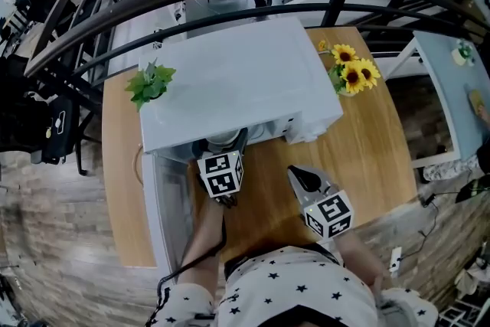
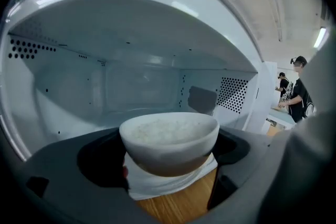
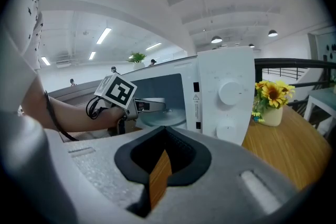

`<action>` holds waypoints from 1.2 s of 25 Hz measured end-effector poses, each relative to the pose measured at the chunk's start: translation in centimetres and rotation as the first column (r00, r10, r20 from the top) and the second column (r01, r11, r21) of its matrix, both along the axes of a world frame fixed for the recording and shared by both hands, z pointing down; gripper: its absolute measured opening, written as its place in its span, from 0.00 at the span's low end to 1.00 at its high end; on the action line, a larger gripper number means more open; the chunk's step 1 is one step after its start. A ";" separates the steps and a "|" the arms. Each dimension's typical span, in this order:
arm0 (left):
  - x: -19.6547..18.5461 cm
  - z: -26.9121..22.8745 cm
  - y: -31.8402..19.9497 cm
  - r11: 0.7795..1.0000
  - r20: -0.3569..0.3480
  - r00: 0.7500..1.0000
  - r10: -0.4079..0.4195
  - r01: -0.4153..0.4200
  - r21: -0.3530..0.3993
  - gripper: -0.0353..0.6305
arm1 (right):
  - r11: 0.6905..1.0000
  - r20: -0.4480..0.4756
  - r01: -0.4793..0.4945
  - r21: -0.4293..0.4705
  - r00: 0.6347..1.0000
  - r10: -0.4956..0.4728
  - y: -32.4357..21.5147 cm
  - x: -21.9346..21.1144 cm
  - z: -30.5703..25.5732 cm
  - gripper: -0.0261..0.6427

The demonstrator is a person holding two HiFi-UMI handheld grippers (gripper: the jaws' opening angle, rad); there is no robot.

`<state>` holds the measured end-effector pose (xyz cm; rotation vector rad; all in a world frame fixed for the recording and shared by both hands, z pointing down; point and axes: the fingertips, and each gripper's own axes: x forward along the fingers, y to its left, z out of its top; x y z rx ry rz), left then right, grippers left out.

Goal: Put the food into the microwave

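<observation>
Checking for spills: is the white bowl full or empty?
Full: the white ceramic bowl in the left tool holds white rice nearly to its rim.

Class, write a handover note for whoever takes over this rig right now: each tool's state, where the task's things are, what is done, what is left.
Left tool: shut on the bowl of rice, held at the mouth of the microwave.
Right tool: shut, empty, over the table in front of the control panel.
Done: door open, bowl gripped and at the opening.
Left: carry the bowl in, set it down inside, open the left tool, draw back; probably then shut the door.
</observation>
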<state>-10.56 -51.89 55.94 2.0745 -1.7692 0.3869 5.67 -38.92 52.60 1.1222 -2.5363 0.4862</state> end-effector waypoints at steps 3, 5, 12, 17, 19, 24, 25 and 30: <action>-0.2 0.6 -0.8 1.000 0.005 1.000 -0.005 0.005 -0.006 0.78 | 1.000 -0.002 0.002 -0.004 1.000 -0.002 -0.4 -0.1 0.2 0.05; -0.3 0.9 -1.2 1.000 0.008 1.000 -0.012 0.012 -0.011 0.78 | 1.000 -0.003 0.004 -0.006 1.000 -0.004 -0.6 -0.2 0.2 0.05; -1.0 1.9 -2.5 0.999 0.042 0.999 -0.031 0.033 -0.028 0.78 | 1.000 -0.003 0.020 -0.015 1.000 -0.020 -0.8 -0.8 0.5 0.05; -1.7 2.9 -3.3 0.998 0.063 0.997 -0.038 0.042 -0.050 0.78 | 0.999 -0.005 0.025 -0.027 1.000 -0.025 -0.9 -1.1 1.0 0.05; -1.9 3.2 -3.5 0.997 0.080 0.996 -0.038 0.043 -0.058 0.78 | 0.999 -0.005 0.028 -0.029 1.000 -0.028 -1.0 -1.3 1.1 0.05; -2.5 3.5 -3.9 0.997 0.117 0.992 -0.040 0.046 -0.054 0.78 | 0.999 -0.004 0.039 -0.031 0.999 -0.039 -1.1 -2.0 1.2 0.05; -2.5 3.5 -3.9 0.997 0.120 0.992 -0.042 0.049 -0.060 0.78 | 0.999 -0.004 0.041 -0.031 0.999 -0.041 -1.1 -2.1 1.2 0.05; -2.6 3.8 -4.0 0.995 0.166 0.985 -0.045 0.059 -0.080 0.78 | 0.998 -0.004 0.046 -0.031 0.999 -0.046 -1.1 -2.4 1.2 0.05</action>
